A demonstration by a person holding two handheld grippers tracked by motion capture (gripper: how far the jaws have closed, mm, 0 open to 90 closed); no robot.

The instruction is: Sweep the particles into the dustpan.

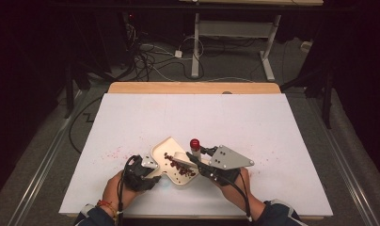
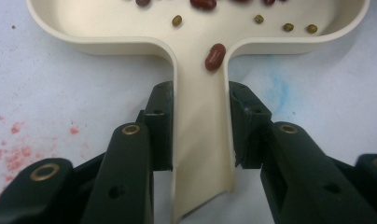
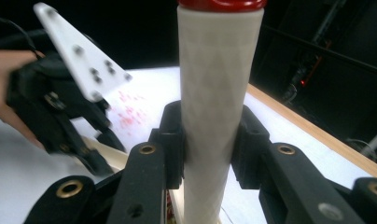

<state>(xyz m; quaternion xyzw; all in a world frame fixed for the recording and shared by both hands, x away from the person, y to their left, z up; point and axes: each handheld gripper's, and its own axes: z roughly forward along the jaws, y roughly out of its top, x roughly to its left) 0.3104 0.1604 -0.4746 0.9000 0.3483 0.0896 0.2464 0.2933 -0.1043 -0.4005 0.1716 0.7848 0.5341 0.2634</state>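
Note:
A cream scoop-shaped tray (image 1: 168,141) lies near the table's front edge with red and green beans (image 1: 178,167) scattered in it. My left gripper (image 1: 155,178) is shut on the tray's narrow handle (image 2: 200,140), one jaw on each side. A red bean (image 2: 215,57) sits at the handle's mouth. My right gripper (image 1: 197,155) is shut on an upright white cylinder (image 3: 219,93) with a red cap (image 1: 194,142), held over the tray's right side. The cylinder's lower end is hidden. The left gripper (image 3: 60,112) also appears beyond the cylinder.
The white table sheet (image 1: 254,122) has red stains (image 1: 115,153) left of the tray. A wooden edge (image 1: 193,87) runs along the back. Cables (image 1: 150,61) and another table's legs (image 1: 196,47) are on the floor beyond.

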